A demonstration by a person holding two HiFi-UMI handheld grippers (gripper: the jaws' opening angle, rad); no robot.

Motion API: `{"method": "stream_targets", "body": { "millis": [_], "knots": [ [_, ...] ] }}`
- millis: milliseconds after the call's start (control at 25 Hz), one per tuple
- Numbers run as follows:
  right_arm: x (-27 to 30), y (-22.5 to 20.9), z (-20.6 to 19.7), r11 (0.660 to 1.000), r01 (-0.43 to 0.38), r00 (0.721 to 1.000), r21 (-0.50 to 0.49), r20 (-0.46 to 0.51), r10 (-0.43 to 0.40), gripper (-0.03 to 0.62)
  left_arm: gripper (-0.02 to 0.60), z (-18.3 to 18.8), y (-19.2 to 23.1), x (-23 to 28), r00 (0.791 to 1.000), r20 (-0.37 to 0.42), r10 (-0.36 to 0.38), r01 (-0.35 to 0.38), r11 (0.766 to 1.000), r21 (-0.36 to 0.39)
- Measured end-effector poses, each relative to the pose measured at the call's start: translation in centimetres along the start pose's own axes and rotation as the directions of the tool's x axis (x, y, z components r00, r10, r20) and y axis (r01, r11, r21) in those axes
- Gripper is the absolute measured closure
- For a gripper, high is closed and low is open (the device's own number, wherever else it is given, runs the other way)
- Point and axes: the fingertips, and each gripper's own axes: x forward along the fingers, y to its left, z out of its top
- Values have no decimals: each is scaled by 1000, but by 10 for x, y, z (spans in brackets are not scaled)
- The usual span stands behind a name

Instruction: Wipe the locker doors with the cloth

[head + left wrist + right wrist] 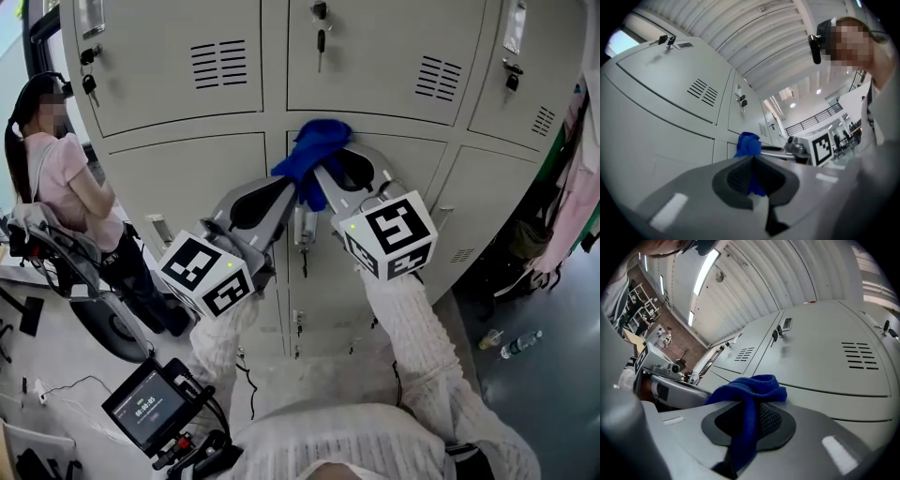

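A blue cloth (314, 155) is bunched in front of the grey locker doors (202, 178), near the top edge of the middle lower door. Both grippers hold it. My left gripper (296, 190) comes in from the lower left, shut on the cloth's lower fold (752, 180). My right gripper (325, 171) comes in from the right, shut on the cloth (747, 394), which drapes over and between its pads. In the left gripper view the cloth's bunched top (749, 143) shows beyond the jaws. Whether the cloth touches the door is unclear.
Keys hang from locks on the upper doors (320, 39). A person in a pink top (66, 178) sits at the left beside a chair. A screen device (150, 405) is low left. Bottles (520, 343) lie on the floor at the right, below hanging clothes (574, 187).
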Motion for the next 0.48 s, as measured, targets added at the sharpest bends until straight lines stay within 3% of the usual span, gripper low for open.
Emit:
{"method": "stream_targets", "body": {
  "millis": [480],
  "knots": [
    [-2, 2, -4, 999, -15, 999, 32, 40, 14, 539, 577, -22, 18, 5, 998, -20, 61, -62, 997, -52]
  ]
}}
